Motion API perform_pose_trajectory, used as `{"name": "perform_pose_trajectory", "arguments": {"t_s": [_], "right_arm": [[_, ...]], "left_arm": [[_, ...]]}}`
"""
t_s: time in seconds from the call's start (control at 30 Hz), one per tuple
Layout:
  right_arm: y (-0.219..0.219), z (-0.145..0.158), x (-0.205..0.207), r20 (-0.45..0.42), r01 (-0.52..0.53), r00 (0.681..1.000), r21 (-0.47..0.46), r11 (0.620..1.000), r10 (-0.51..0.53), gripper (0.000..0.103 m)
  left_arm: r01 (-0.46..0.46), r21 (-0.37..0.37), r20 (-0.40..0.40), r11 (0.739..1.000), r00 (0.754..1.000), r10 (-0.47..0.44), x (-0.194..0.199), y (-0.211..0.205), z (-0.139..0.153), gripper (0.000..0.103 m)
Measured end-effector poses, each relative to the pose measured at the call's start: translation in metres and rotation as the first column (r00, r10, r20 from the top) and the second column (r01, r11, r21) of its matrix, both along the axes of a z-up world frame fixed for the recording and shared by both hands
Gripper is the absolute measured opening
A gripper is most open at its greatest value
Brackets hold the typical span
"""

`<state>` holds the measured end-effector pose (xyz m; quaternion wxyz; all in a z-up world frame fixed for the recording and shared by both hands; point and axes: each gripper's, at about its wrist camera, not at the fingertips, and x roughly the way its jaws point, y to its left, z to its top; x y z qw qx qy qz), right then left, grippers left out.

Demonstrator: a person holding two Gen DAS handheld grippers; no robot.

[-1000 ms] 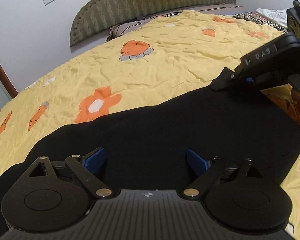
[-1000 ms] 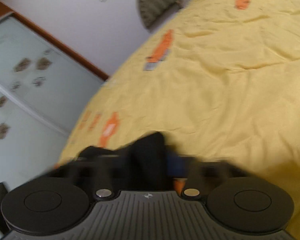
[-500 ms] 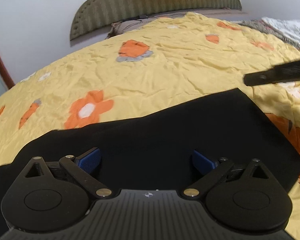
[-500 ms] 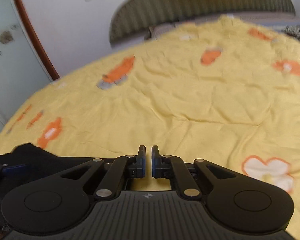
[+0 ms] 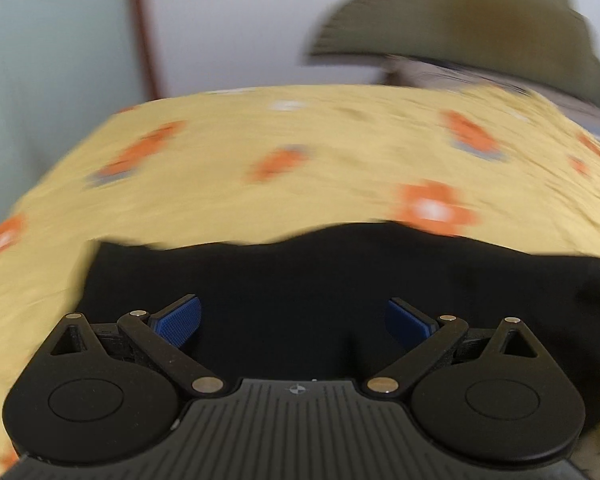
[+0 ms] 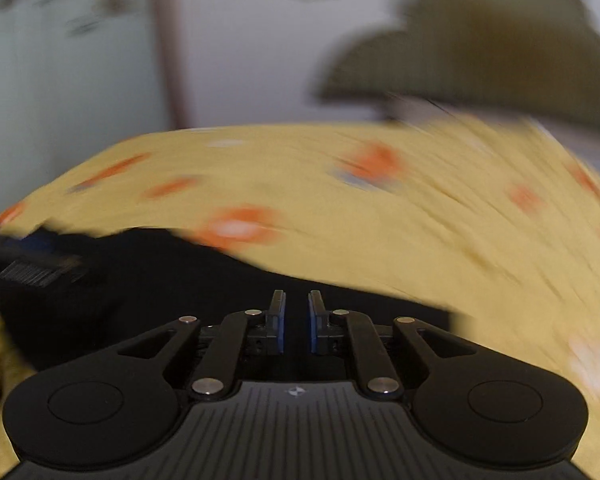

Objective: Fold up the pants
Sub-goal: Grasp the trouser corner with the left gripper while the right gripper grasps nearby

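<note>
The black pants (image 5: 300, 272) lie flat on the yellow bedspread (image 5: 260, 184), folded into a wide dark band. My left gripper (image 5: 294, 318) is open and empty, just above the pants' middle. In the right wrist view the pants (image 6: 148, 276) spread to the left and under my right gripper (image 6: 296, 322). Its jaws stand nearly shut with a narrow gap and nothing between them. The left gripper's body (image 6: 36, 268) shows at the left edge of that view. Both views are motion-blurred.
The bedspread (image 6: 420, 220) has orange flower prints and covers the whole bed. An olive padded headboard (image 5: 480, 28) stands at the back right against a white wall. A glass door with a brown frame (image 5: 144, 28) is at the back left.
Both grippers have swung to the left, so the door now shows. The right gripper let go of the pants' edge a second ago and now hovers over the fabric. The left stays open.
</note>
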<state>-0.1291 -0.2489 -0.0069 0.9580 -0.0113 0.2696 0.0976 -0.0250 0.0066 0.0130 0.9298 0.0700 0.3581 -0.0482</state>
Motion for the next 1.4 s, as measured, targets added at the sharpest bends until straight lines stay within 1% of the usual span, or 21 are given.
{"name": "perform_pose_trajectory", "arguments": {"t_s": [0.03,0.1,0.13,0.23,0.33,0.43,0.57,0.63,0.7,0.73,0.8,0.83,0.9,0.97,1.0,1.03,1.1,1.17,1.23,1.33,1.4], "right_arm": [[0.032,0.000,0.002,0.016,-0.094,0.995,-0.053,0.994,0.095,0.030],[0.091,-0.004,0.001,0.034,-0.236,0.969,-0.173,0.956,0.246,0.063],[0.120,-0.007,-0.002,0.046,-0.283,0.952,-0.247,0.927,0.303,0.066],[0.195,-0.015,-0.016,0.115,-0.379,0.873,-0.451,0.808,0.473,0.066],[0.246,-0.023,-0.014,0.099,-0.449,0.814,-0.519,0.728,0.572,0.066],[0.282,-0.038,-0.011,0.068,-0.434,0.801,-0.618,0.656,0.594,0.066],[0.307,-0.065,-0.006,0.079,-0.328,0.819,-0.748,0.577,0.569,0.066],[0.315,-0.067,0.003,0.097,-0.300,0.826,-0.759,0.578,0.555,0.065],[0.323,-0.068,0.013,0.109,-0.281,0.824,-0.774,0.568,0.556,0.065],[0.328,-0.070,0.017,0.115,-0.273,0.819,-0.783,0.559,0.562,0.065],[0.334,-0.069,0.029,0.114,-0.277,0.814,-0.786,0.553,0.570,0.060],[0.335,-0.071,0.034,0.112,-0.280,0.813,-0.785,0.552,0.572,0.054],[0.338,-0.072,0.044,0.109,-0.278,0.817,-0.786,0.553,0.566,0.022],[0.330,-0.063,0.049,0.116,-0.310,0.826,-0.725,0.615,0.552,0.017],[0.321,-0.053,0.053,0.114,-0.347,0.836,-0.647,0.679,0.537,0.016],[0.313,-0.044,0.057,0.115,-0.374,0.842,-0.580,0.724,0.528,0.016],[0.295,-0.025,0.062,0.136,-0.401,0.845,-0.481,0.780,0.518,0.015],[0.281,-0.011,0.063,0.154,-0.417,0.840,-0.430,0.800,0.521,0.015],[0.273,-0.001,0.062,0.163,-0.421,0.844,-0.386,0.820,0.510,0.015],[0.269,0.003,0.068,0.156,-0.432,0.849,-0.346,0.833,0.506,0.015],[0.275,-0.002,0.070,0.131,-0.440,0.846,-0.374,0.816,0.516,0.015]], "left_arm": [[-0.062,-0.002,0.003,0.998,0.998,0.062,0.000,0.023,0.003,0.101],[-0.169,-0.011,0.006,0.986,0.986,0.169,-0.001,0.066,0.009,0.101],[-0.221,-0.020,0.005,0.975,0.975,0.221,-0.001,0.088,0.011,0.100],[-0.364,-0.072,-0.013,0.928,0.931,0.364,-0.008,0.152,0.017,0.100],[-0.455,-0.173,-0.068,0.874,0.890,0.450,-0.015,0.209,0.019,0.100],[-0.479,-0.306,-0.140,0.823,0.878,0.459,-0.024,0.248,0.015,0.100],[-0.442,-0.424,-0.204,0.791,0.897,0.392,-0.029,0.269,0.003,0.100],[-0.422,-0.458,-0.218,0.783,0.907,0.361,-0.029,0.267,-0.004,0.100],[-0.404,-0.506,-0.241,0.762,0.914,0.325,-0.027,0.267,-0.011,0.100],[-0.400,-0.537,-0.256,0.742,0.916,0.308,-0.026,0.268,-0.016,0.100],[-0.398,-0.612,-0.290,0.683,0.917,0.274,-0.020,0.272,-0.024,0.101],[-0.400,-0.641,-0.308,0.655,0.916,0.257,-0.017,0.274,-0.028,0.101],[-0.409,-0.694,-0.351,0.592,0.911,0.218,-0.009,0.278,-0.037,0.102],[-0.409,-0.741,-0.379,0.533,0.910,0.170,-0.001,0.281,-0.044,0.102],[-0.412,-0.755,-0.391,0.511,0.907,0.153,0.005,0.282,-0.047,0.102],[-0.415,-0.773,-0.401,0.480,0.906,0.136,0.011,0.282,-0.049,0.102],[-0.408,-0.816,-0.409,0.410,0.908,0.089,0.026,0.282,-0.054,0.103],[-0.379,-0.864,-0.399,0.332,0.917,0.008,0.048,0.275,-0.059,0.103],[-0.383,-0.882,-0.412,0.276,0.909,-0.057,0.071,0.264,-0.068,0.103],[-0.399,-0.890,-0.431,0.221,0.895,-0.119,0.100,0.245,-0.085,0.102],[-0.394,-0.897,-0.422,0.199,0.897,-0.129,0.109,0.240,-0.088,0.093]]}}
